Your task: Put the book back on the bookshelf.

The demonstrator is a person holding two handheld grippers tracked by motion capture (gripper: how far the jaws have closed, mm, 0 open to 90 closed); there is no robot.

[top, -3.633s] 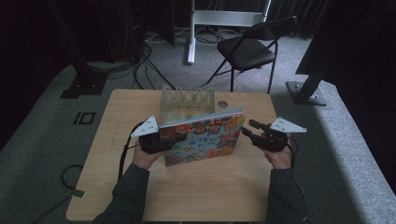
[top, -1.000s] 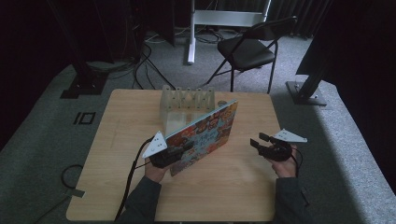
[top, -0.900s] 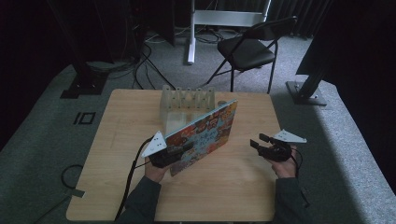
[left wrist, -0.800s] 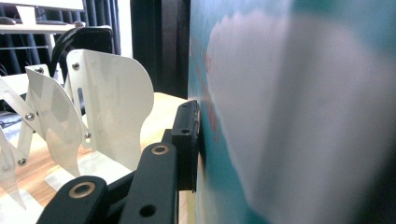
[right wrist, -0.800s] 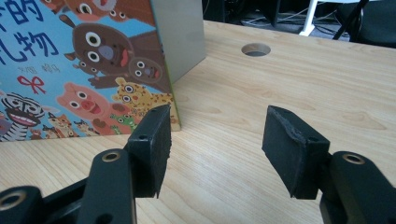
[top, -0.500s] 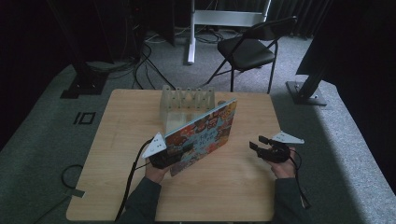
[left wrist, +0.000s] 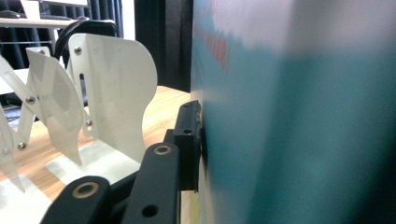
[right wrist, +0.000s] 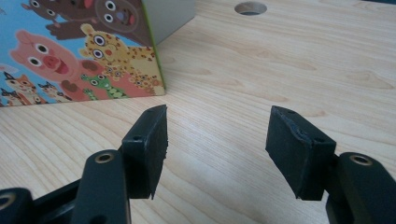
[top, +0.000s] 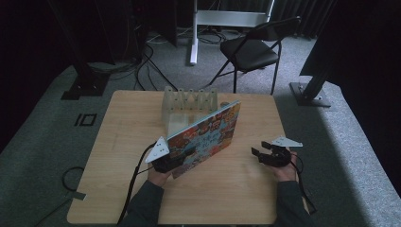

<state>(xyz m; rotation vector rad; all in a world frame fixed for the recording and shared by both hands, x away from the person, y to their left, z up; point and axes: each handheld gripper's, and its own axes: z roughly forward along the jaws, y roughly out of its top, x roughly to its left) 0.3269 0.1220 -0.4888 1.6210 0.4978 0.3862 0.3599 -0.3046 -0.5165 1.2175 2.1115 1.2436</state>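
i have the left gripper point(top: 171, 163) clamped on the near left end of the large flat picture book with the colourful cartoon-animal cover point(top: 208, 137); its jaws have just been closing a little further with the book between them. in the left gripper view one black pad point(left wrist: 189, 140) lies flat against the book's blurred teal face point(left wrist: 299, 130). in the high view the book stands on its long edge near the middle of the light wooden table point(top: 123, 189), leaning back, and runs diagonally from my left hand point(top: 158, 177) up toward the far right. its far end is beside the white metal rack with upright dividers point(top: 190, 101) that sits at the table's far side; i cannot tell whether the two touch. in the left gripper view the rack's curved white plates point(left wrist: 116, 93) stand just to the left of the book.

my right gripper point(top: 261, 156) is well apart from the book, low over bare wood on the right side of the table. its jaws have just been opening, and in the right gripper view they stand apart with nothing between the pads point(right wrist: 152, 149). that view also shows the book's lower corner point(right wrist: 84, 60) with a pig, a leopard and a frog, resting on the wood, and a round hole in the tabletop point(right wrist: 251, 8) farther off.
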